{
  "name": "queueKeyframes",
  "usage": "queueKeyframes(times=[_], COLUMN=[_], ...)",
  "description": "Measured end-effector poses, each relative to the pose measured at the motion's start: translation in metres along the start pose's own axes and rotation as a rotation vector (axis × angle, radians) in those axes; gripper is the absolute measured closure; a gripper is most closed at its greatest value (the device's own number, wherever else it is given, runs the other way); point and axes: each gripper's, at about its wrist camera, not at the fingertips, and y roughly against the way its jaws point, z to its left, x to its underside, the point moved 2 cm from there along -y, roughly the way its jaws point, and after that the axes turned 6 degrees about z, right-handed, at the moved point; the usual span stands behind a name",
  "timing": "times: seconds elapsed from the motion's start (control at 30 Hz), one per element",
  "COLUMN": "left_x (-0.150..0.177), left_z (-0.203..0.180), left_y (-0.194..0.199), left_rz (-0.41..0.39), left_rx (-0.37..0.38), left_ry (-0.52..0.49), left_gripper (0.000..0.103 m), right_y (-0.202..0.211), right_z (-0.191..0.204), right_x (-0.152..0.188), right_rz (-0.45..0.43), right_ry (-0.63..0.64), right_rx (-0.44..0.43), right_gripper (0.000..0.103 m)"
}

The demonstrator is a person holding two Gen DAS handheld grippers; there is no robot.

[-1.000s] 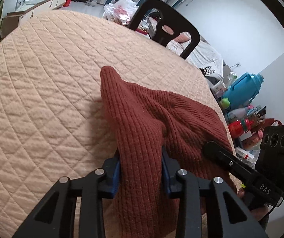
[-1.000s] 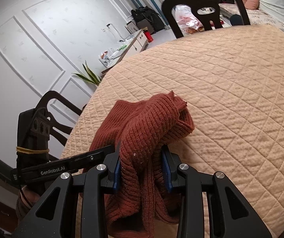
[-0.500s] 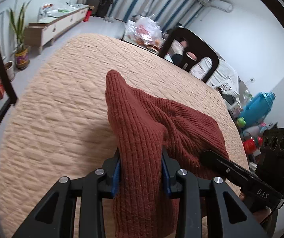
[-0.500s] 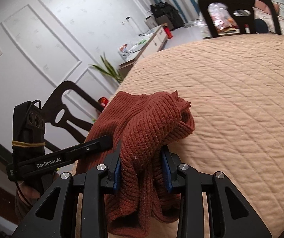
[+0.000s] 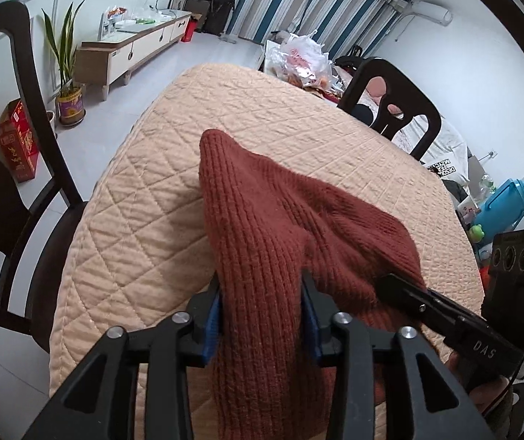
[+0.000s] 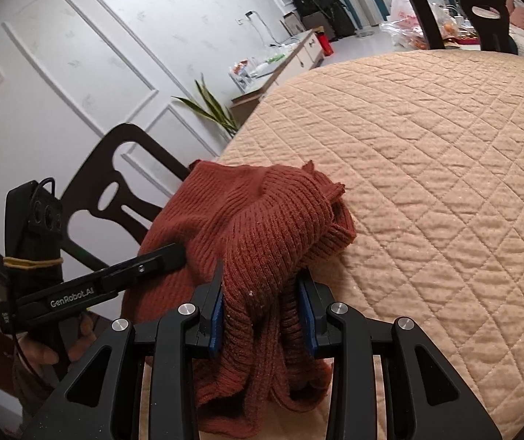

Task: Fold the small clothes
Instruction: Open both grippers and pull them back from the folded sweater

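Note:
A rust-red ribbed knit garment (image 5: 280,227) hangs bunched between both grippers above the quilted tan table cover (image 5: 144,198). My left gripper (image 5: 262,311) is shut on one thick fold of it. My right gripper (image 6: 262,315) is shut on another bunch of the same garment (image 6: 262,216), whose loose ends hang below the fingers. The right gripper also shows at the right of the left wrist view (image 5: 445,311), and the left gripper at the left of the right wrist view (image 6: 115,282). The garment's far part droops toward the cover.
A dark wooden chair (image 5: 9,146) stands at the table's left edge and another (image 5: 390,106) at its far side. A low white cabinet (image 5: 133,47), a potted plant (image 5: 66,73) and a red box (image 5: 18,143) are on the floor. Clutter and a blue jug (image 5: 504,205) stand at right.
Both grippers have lifted and drawn back toward the table's near edge with the garment held. More floor, the left chair and the cabinet have come into view.

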Motion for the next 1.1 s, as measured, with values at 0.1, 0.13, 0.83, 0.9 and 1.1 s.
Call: queueKeyframes(times=[0.1,0.13,0.83,0.9,1.1], left_x=[0.001,0.002,0.077,0.089,0.119], left_z=[0.004,0.005,-0.018,-0.019,-0.018], left_y=[-0.001,0.000,0.048,0.051,0.052], left_rz=[0.004,0.002,-0.149,-0.151,-0.169], left_rx=[0.001,-0.007,-0.201,-0.216,-0.356], left_ry=[-0.009,-0.012,-0.153,-0.152,-0.159], left_gripper=[0.053,0.047,0.006,0.006,0.003], right_y=[-0.002,-0.004,0.038,0.039,0.041], right_z=[-0.007,-0.007,0.048,0.056,0.063], right_x=[0.001,0.001,0.051,0.064,0.099], right_rz=[0.012,0.016,-0.120,-0.114,-0.094], right_ry=[-0.024,-0.025,0.169,0.180,0.206], right_rx=[0.032,0.053,0.333,0.368,0.453], right_gripper=[0.063,0.063,0.036,0.035,0.034])
